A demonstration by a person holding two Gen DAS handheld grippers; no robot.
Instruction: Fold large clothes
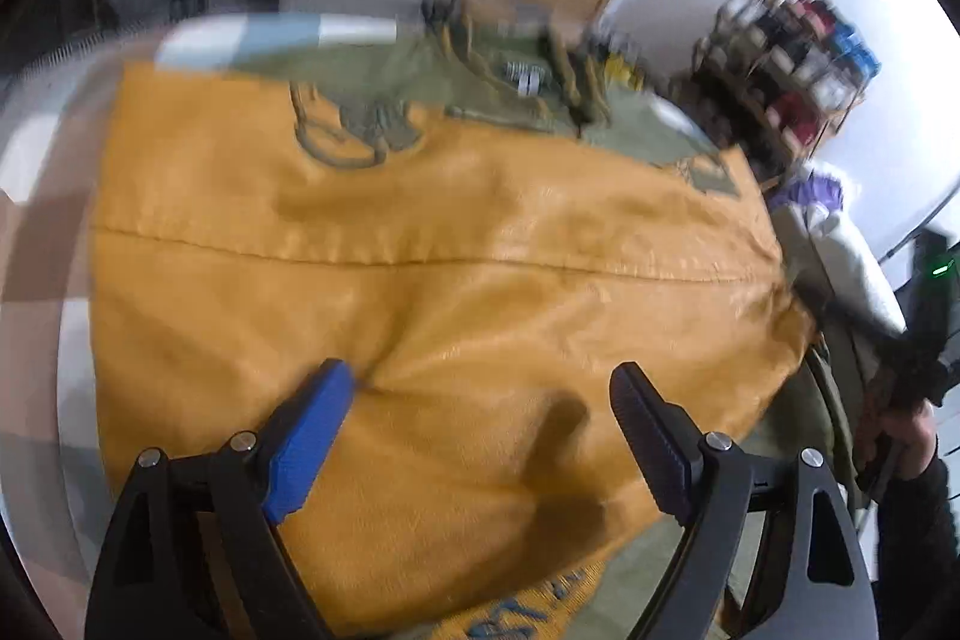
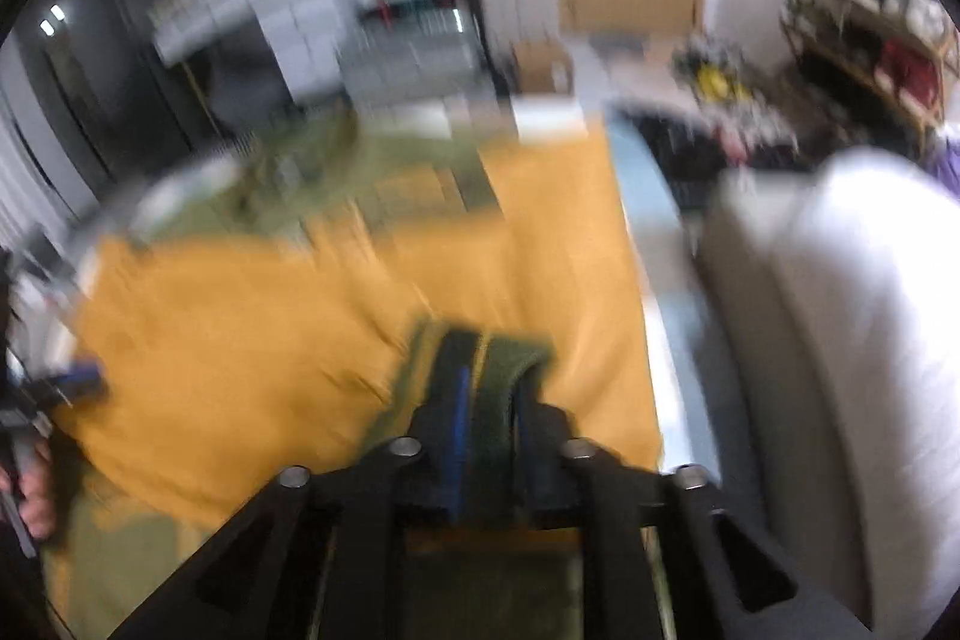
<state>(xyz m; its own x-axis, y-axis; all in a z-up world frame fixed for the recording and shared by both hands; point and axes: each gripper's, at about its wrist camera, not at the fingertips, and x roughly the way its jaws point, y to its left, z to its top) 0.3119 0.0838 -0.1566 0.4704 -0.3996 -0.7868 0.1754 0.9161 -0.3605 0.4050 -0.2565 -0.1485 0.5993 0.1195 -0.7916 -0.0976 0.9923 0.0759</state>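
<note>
Our right claw (image 2: 487,400) pinches the green edge (image 2: 501,376) of the big yellow coat (image 1: 420,232). Our left claw (image 1: 480,436) hangs wide open. It looks soft and floppy, so we grab edges.

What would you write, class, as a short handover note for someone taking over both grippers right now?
Left gripper: open, above the orange lining of the jacket, holding nothing.
Right gripper: shut on a green edge of the jacket at its right side.
The jacket lies spread on the table, orange side up, its green collar end at the far side.
Done: one edge gripped.
Left: probably grip with the left gripper, then fold.
</note>
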